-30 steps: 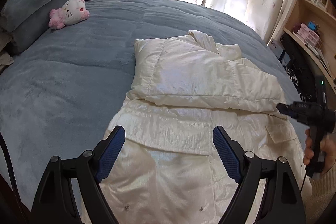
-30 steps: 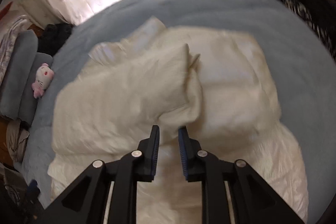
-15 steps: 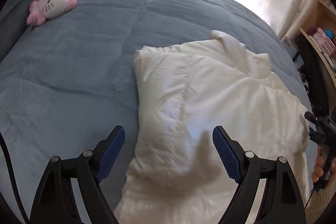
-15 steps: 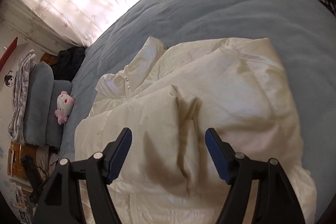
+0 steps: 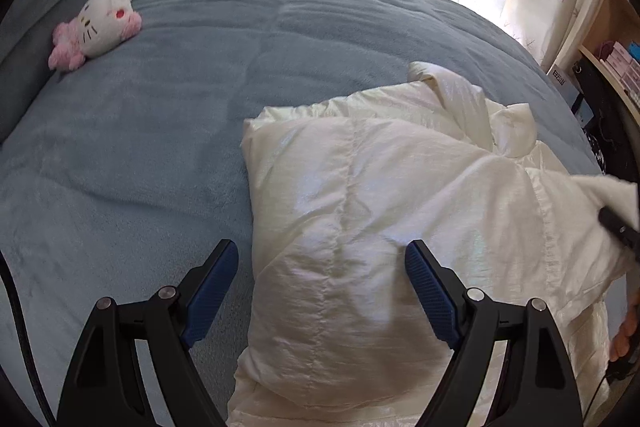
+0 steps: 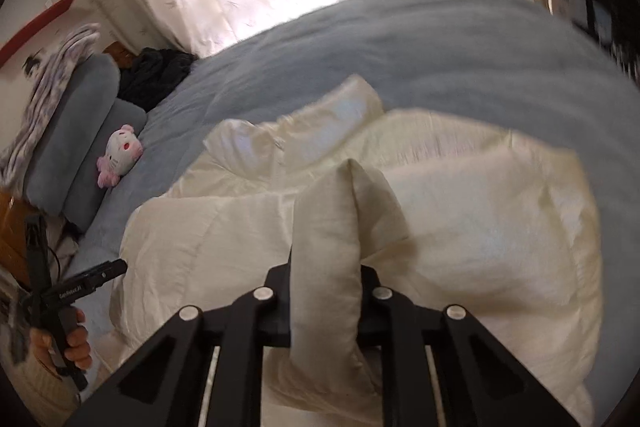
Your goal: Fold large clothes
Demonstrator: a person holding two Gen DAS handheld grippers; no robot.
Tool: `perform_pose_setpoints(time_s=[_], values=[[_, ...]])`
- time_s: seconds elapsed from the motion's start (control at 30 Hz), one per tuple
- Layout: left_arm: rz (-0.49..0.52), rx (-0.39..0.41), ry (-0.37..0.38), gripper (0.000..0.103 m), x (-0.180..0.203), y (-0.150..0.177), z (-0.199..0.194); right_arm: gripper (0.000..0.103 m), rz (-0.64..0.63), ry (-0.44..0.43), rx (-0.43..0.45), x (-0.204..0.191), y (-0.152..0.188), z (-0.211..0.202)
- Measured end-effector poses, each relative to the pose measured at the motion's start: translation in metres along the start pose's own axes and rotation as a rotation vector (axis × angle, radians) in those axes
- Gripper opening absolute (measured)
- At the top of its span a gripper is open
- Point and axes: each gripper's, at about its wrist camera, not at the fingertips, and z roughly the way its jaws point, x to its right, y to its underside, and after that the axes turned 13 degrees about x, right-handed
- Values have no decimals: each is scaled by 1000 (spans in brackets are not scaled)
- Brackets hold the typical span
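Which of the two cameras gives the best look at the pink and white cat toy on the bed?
The left wrist view: the cat toy is sharp, face clear, lying on the blue blanket. The right wrist view shows it smaller and blurred, beside the grey pillows.

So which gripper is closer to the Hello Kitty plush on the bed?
Left. The left gripper hangs open over the white puffer jacket's edge facing the Hello Kitty plush. The right gripper is shut on a jacket fold across from it.
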Motion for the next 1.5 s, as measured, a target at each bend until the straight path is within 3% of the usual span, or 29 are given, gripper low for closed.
perform_pose_setpoints(time_s=[0.13, 0.23, 0.47, 0.53, 0.63, 0.83, 1.07, 1.33, 1.5], values=[[54, 88, -16, 84, 17, -8, -11, 15, -85, -18, 153, -23, -22, -35], [105, 147, -55, 84, 32, -13, -11, 15, -93, 21, 194, -19, -32, -35], [135, 129, -105, 84, 59, -14, 26, 16, 19, 176, 82, 34, -13, 21], [156, 125, -142, 84, 63, -8, 42, 29, 26, 214, 55, 47, -1, 35], [170, 122, -172, 84, 66, -1, 56, 39, 21, 233, 46, 57, 8, 45], [201, 136, -188, 84, 68, -5, 43, 45, 57, 257, 3, 51, -6, 30], [205, 254, -151, 84, 87, -18, -1, 45, 89, 261, 153, 27, -22, -17], [175, 212, -132, 84, 131, -16, 30, 45, -20, 194, 79, -35, -11, 50], [213, 164, -208, 86, 135, -2, 67, 45, -77, 274, 44, -28, 0, 90]])
